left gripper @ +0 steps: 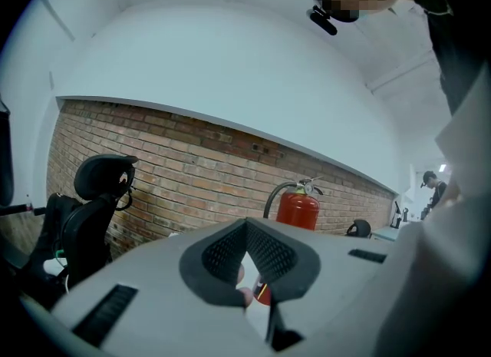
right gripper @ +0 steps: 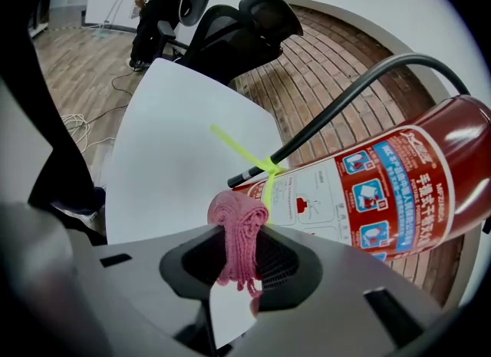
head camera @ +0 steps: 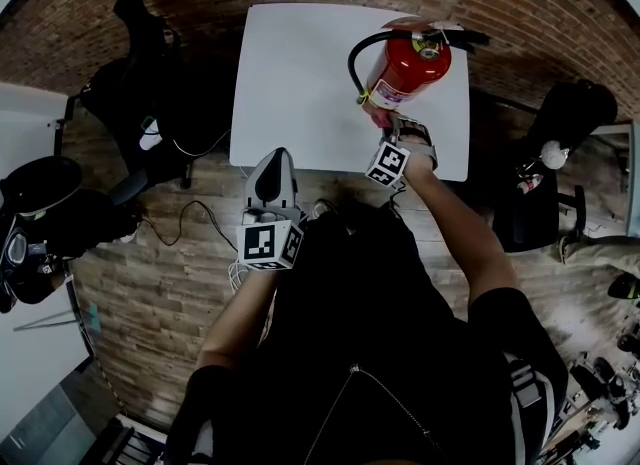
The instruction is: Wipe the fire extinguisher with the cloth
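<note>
Pinching a pink cloth (right gripper: 239, 229) tightly, the right gripper (head camera: 388, 125) holds it right beside the lower body of the red fire extinguisher (head camera: 410, 68), which stands at the upper right of the white table (head camera: 300, 73). The left gripper (head camera: 274, 158) hangs at the table's lower edge, its 2 jaws closed on nothing.

white table (head camera: 300, 83) | black chair (head camera: 135, 73) left | brick wall (left gripper: 176, 163) | floor cable (head camera: 190, 221)

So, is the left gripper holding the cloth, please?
No, the pink cloth is pinched in the right gripper; the left gripper holds nothing.
</note>
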Motion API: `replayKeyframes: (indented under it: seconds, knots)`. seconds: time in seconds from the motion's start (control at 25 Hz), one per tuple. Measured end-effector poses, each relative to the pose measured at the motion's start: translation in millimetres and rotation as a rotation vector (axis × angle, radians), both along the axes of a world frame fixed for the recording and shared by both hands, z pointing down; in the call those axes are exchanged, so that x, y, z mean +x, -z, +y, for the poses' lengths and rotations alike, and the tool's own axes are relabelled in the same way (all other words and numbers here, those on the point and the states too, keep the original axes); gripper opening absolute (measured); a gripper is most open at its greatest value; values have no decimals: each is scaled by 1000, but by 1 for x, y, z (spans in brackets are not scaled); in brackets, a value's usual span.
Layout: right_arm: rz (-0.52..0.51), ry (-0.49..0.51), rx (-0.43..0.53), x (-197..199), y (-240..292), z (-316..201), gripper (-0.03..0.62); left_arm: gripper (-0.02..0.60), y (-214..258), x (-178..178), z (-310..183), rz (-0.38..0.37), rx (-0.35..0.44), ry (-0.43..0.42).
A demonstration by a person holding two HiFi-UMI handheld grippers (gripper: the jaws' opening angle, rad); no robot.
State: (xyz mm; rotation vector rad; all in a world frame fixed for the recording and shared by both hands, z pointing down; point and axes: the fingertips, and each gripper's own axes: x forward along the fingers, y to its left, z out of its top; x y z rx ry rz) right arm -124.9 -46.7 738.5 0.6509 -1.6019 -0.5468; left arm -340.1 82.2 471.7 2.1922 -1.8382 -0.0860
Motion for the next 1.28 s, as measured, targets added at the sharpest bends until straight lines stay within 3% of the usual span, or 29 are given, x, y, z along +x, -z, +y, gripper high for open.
replayKeyframes:
  seconds: [0.64, 1.28]
  knots:
    - [-25, -3, 39, -5, 63, 3, 107, 11, 15, 14, -15, 13, 44, -56]
    - [-80, -25, 183, -1, 151, 6, 107, 11, 40, 33, -25, 38, 90, -120]
